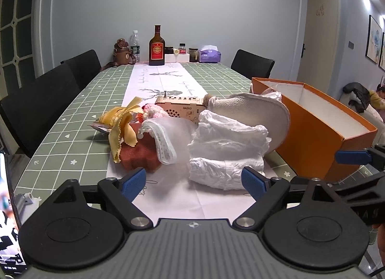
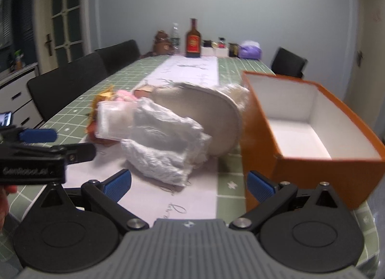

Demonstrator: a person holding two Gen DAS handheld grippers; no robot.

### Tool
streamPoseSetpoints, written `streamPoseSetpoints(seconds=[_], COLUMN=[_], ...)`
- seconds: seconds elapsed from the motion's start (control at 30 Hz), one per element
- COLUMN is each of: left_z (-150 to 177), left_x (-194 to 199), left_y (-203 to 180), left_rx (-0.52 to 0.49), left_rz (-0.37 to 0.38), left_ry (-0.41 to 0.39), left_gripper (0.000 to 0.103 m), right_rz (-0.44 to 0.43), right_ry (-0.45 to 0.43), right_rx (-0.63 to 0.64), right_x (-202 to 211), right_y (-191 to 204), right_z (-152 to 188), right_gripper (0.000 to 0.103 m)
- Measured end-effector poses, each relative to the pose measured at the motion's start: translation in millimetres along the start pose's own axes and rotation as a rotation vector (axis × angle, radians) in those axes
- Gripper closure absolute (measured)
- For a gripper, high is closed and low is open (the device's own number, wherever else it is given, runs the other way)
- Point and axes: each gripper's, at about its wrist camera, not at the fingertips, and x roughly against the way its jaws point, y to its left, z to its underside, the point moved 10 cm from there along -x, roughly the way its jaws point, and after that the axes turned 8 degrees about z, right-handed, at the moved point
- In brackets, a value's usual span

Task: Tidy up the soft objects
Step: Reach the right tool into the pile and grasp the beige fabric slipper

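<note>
Soft pile [image 1: 226,149] left of box [image 1: 320,129].

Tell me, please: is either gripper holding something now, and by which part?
Nothing is held. The left gripper and the right gripper are both open, short of the white crumpled cloth.

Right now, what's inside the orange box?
The orange box shows bare white walls and floor in the right wrist view. Its near wall hides the closest strip of floor. Some white fabric sits at its far left corner; whether inside is unclear.

Crinkled white paper wad [image 1: 226,156], matt orange cardboard box [image 1: 312,139], glossy glass bottle [image 1: 157,47], rough rust-red sponge [image 1: 139,156].
</note>
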Motion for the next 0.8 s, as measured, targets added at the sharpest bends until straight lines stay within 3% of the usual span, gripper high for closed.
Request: streamPoseSetpoints(seconds=[0.1, 0.2, 0.23, 0.37, 0.43, 0.67, 0.8], left_z=[1.0, 1.0, 0.8, -0.3, 1.0, 14.5, 19.4], left_x=[-4.0, -10.6, -13.1, -23.2, -29.3, -52.2, -61.6], left_y=[0.8, 0.0, -0.4, -0.1, 2.8, 18.7, 23.5], left_rx=[-0.011, 0.026, 0.039, 0.061, 0.079, 0.167, 0.238], left_rz=[0.012, 0.058, 0.07, 0.083, 0.088, 0.084, 0.111], left_ry=[0.02, 0.045, 0.052, 0.069, 0.08, 0.154, 0.183], left_gripper=[0.024, 0.03, 0.031, 0.031, 0.031, 0.031, 0.031], right_rz=[-0.002, 0.002, 0.001, -0.011, -0.01, -0.035, -0.065], right_ry=[-0.045, -0.063, -0.057, -0.033, -0.03, -0.028, 0.02], right_rx=[0.065, 0.119, 0.134, 0.187, 0.219, 0.253, 0.267], right_x=[2.9, -2.4, -7.5, -34.5, -48.9, -93.9, -113.9], right_y=[9.8, 13.4, 14.1, 19.4, 22.4, 26.9, 32.1], right_z=[-8.0, -17.2, -19.6, -25.9, -29.4, -46.2, -38.8], right_gripper=[0.016, 0.028, 0.034, 0.036, 0.045, 0.044, 0.045])
